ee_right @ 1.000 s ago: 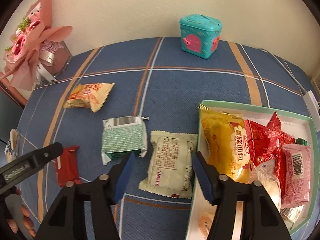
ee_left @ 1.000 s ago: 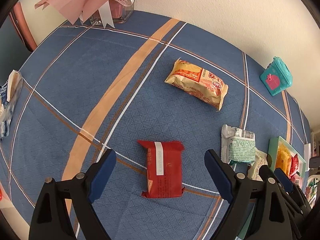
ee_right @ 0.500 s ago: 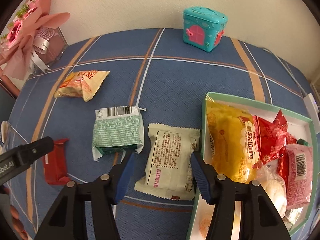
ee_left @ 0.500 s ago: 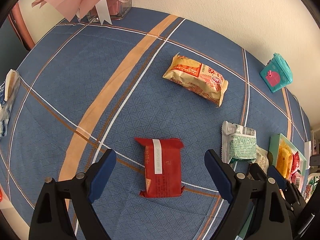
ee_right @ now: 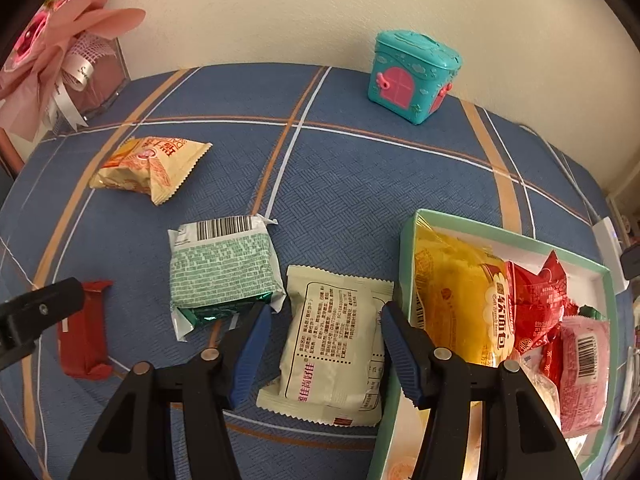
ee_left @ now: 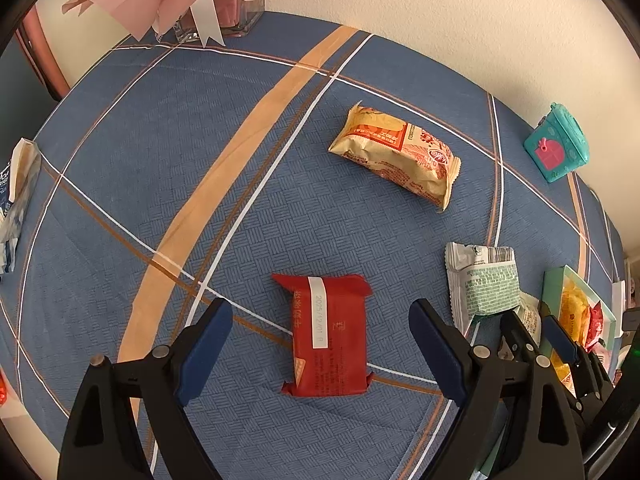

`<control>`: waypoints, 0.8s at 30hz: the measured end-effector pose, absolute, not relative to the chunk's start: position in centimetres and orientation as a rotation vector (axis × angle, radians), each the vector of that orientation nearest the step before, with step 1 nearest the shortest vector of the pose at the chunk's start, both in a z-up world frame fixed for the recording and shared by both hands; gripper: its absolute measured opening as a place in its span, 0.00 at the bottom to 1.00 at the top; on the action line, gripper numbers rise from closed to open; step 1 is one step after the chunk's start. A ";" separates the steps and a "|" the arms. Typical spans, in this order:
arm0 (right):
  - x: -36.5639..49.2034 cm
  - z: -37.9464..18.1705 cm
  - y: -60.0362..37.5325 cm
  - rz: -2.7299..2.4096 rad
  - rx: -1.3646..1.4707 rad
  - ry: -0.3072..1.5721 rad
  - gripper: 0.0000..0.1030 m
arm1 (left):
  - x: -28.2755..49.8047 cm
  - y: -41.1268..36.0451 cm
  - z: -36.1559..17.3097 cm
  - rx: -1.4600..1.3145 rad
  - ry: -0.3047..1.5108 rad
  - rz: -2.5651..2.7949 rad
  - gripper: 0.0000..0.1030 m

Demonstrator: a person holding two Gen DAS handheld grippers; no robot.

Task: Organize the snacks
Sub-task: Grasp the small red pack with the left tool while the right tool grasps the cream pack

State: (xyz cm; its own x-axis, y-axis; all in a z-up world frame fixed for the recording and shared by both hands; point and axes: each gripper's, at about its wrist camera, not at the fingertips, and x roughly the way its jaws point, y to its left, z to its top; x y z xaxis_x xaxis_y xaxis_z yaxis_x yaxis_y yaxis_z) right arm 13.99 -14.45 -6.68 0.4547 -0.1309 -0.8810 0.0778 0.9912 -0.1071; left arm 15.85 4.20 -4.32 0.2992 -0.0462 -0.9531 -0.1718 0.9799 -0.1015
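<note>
My left gripper [ee_left: 320,346] is open, its jaws straddling a red snack pack [ee_left: 328,334] that lies flat on the blue tablecloth. My right gripper [ee_right: 324,350] is open, its jaws on either side of a cream snack pack [ee_right: 334,344] lying beside the green-rimmed box [ee_right: 408,256]. The box holds a yellow pack [ee_right: 460,296], red packs [ee_right: 536,304] and a pink pack [ee_right: 582,364]. A green-and-white pack [ee_right: 222,268] and an orange-cream pack [ee_right: 150,166] lie loose on the cloth. The red pack also shows in the right wrist view [ee_right: 82,330].
A teal toy house [ee_right: 414,74] stands at the back by the wall. A pink bouquet in a glass vase [ee_right: 60,64] stands at the back left. A blue-white pack [ee_left: 16,200] lies at the table's left edge. A white cable and adapter [ee_right: 608,244] lie at the right.
Both grippers have moved forward and lower toward the packs between their jaws. The snacks have not moved.
</note>
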 end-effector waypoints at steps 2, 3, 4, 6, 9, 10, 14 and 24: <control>14.0 -6.7 -14.4 -0.116 -0.050 1.094 0.59 | 15.9 4.1 -4.5 -0.201 1.271 0.083 0.88; 14.0 -6.7 -14.5 -0.111 -0.043 1.097 0.59 | 15.9 4.1 -4.6 -0.202 1.273 0.082 0.88; 14.0 -6.7 -14.5 -0.105 -0.035 1.101 0.60 | 15.9 4.1 -4.8 -0.202 1.278 0.081 0.88; 13.9 -6.6 -14.6 -0.091 -0.006 1.109 0.60 | 16.0 4.0 -5.0 -0.201 1.285 0.081 0.88; 13.9 -6.5 -14.8 -0.070 0.037 1.121 0.60 | 16.1 3.9 -5.3 -0.201 1.290 0.079 0.87; 13.9 -6.5 -14.8 -0.066 0.045 1.123 0.60 | 16.2 3.8 -5.4 -0.199 1.292 0.078 0.88; 13.9 -6.2 -15.0 -0.012 0.114 1.134 0.60 | 16.4 3.5 -5.6 -0.201 1.297 0.077 0.88; 14.1 -6.1 -15.2 -0.052 0.132 1.159 0.60 | 16.2 3.6 -6.2 -0.231 1.297 0.096 0.87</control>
